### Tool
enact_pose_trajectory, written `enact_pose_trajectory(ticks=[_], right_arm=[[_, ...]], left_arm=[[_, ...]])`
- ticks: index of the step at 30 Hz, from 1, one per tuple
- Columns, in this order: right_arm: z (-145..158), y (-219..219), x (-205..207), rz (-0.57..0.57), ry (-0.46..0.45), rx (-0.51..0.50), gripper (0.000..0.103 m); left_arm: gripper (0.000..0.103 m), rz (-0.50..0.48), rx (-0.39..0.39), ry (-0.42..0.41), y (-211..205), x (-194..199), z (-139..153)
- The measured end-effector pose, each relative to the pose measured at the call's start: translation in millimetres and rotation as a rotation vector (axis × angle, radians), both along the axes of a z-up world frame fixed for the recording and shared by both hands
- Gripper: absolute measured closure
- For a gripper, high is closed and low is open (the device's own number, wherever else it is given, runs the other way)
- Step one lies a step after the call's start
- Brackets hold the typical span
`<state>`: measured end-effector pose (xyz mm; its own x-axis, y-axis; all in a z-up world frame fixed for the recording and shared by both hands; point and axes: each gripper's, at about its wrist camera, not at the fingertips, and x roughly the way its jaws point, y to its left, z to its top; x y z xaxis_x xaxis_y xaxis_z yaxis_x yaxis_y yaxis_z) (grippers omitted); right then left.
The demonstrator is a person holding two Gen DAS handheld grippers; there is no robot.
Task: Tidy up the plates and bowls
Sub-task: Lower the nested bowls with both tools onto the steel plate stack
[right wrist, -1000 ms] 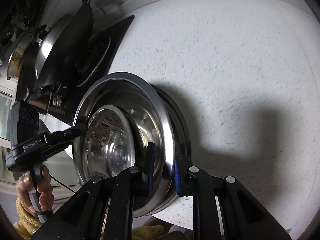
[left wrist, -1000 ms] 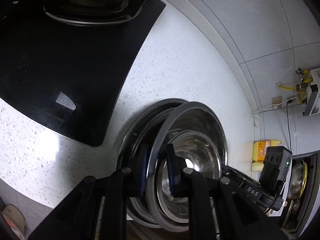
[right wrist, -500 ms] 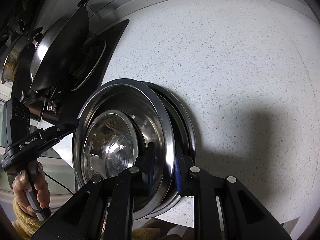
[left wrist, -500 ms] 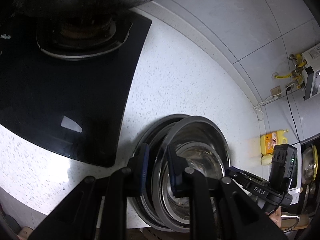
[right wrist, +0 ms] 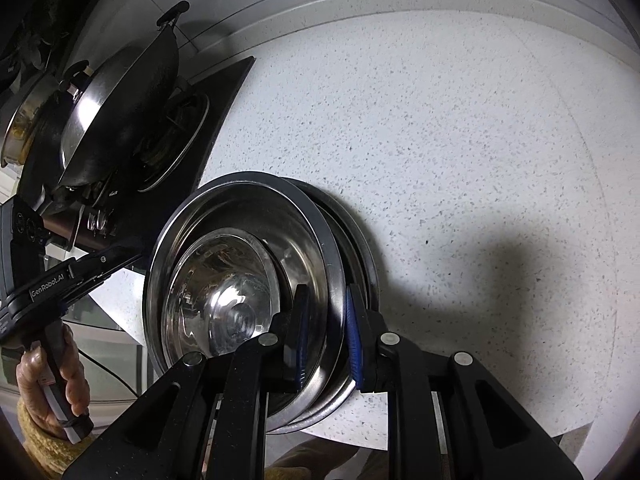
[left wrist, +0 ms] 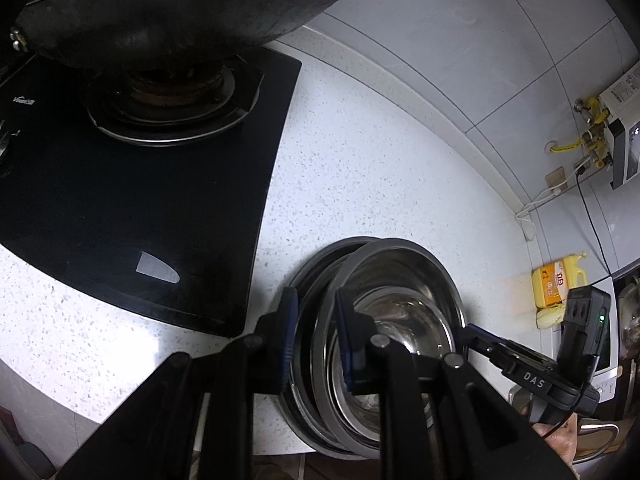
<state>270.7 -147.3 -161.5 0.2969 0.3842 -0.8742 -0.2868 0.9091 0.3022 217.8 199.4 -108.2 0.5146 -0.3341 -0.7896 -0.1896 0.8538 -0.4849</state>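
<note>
Mid-lift: stack of steel bowls (right wrist: 256, 280) at counter (right wrist: 440, 140) front edge, beside hob. Right gripper (right wrist: 326, 338) clenched on its rim; left gripper (left wrist: 314, 334) probably gripping opposite rim too. Next: carry level, both hands together.

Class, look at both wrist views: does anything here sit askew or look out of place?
Yes. The steel bowls are nested unevenly: the upper one tilts, its rim riding off-centre over the dishes below. Both the left gripper and right gripper pinch the rims on opposite sides. The stack sits near the counter edge.
</note>
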Motion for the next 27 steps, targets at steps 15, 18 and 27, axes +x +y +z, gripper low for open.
enact_pose_trajectory(ticks=[15, 18, 27], right_arm=[[35.6, 5.9, -23.4, 0.087, -0.172, -0.013, 0.078], [40.8, 5.5, -31.0, 0.099, -0.207, -0.018, 0.074], [59.2, -10.2, -65.9, 0.118, -0.305, -0.041, 0.049]], left_arm=[[0.085, 0.04, 0.116, -0.098, -26.2, -31.9, 35.3], [0.085, 0.046, 0.165, -0.152, -36.8, -46.0, 49.8], [0.085, 0.028, 0.238, -0.251, -68.9, -91.8, 84.1]])
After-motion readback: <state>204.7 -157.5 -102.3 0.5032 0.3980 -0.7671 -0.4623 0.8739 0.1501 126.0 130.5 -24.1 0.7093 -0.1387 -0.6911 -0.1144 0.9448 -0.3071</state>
